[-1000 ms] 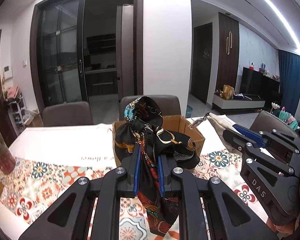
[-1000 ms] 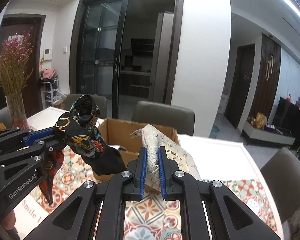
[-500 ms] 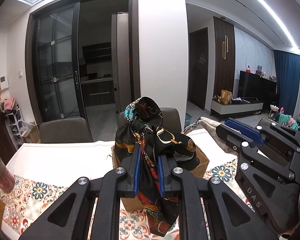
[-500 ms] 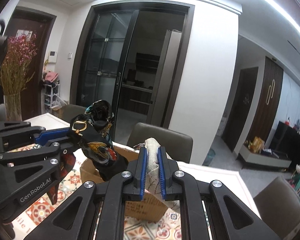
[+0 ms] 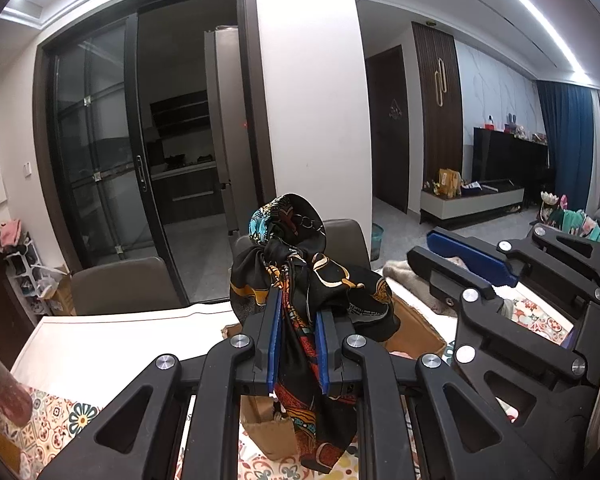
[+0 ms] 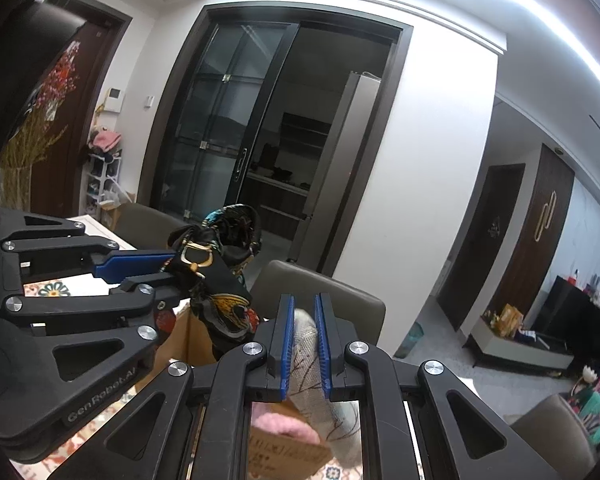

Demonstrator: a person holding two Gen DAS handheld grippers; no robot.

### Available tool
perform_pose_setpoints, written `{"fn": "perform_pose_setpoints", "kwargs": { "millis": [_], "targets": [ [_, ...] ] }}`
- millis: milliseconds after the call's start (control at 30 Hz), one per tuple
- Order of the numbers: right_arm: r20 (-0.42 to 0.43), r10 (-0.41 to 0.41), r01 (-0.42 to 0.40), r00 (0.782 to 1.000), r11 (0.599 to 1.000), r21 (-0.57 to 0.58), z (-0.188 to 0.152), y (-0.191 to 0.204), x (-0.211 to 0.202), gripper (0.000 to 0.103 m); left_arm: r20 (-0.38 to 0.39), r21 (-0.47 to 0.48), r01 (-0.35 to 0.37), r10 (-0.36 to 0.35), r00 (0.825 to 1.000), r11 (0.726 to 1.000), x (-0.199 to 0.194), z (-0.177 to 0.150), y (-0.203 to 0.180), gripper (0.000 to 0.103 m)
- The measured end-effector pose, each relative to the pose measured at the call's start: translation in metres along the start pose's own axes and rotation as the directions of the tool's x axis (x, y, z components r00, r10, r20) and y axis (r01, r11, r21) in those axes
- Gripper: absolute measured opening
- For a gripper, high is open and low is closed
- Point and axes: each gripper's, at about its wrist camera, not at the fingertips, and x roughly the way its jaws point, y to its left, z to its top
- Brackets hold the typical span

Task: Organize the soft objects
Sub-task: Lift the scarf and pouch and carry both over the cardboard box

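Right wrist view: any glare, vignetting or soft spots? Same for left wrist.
Right wrist: the ceiling light strip blows out white, corners vignette black, door frames bow from fisheye, and the pink fluffy item near the lens is soft. Left wrist: two ceiling strips glare, corners are dark, and the dark patterned scarf in the left gripper is sharp.

Bright ceiling light strips (image 5: 520, 4) glare; fisheye edges curve, corners dark.

Cardboard box (image 5: 414, 334) and chairs (image 5: 124, 286) block ahead; white tabletop (image 5: 112, 344) left lies open.
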Motion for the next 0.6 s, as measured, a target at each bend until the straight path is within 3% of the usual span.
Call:
{"fn": "perform_pose_setpoints", "kwargs": {
  "millis": [600],
  "targets": [
    [-0.103, 0.062, -0.064, 0.993, 0.998, -0.016, -0.027, -0.002, 0.086, 0.012, -0.117, 0.013, 0.039, -0.037, 0.992, 0.999, 0.075, -0.013, -0.006, 0.016]
  ]
}}
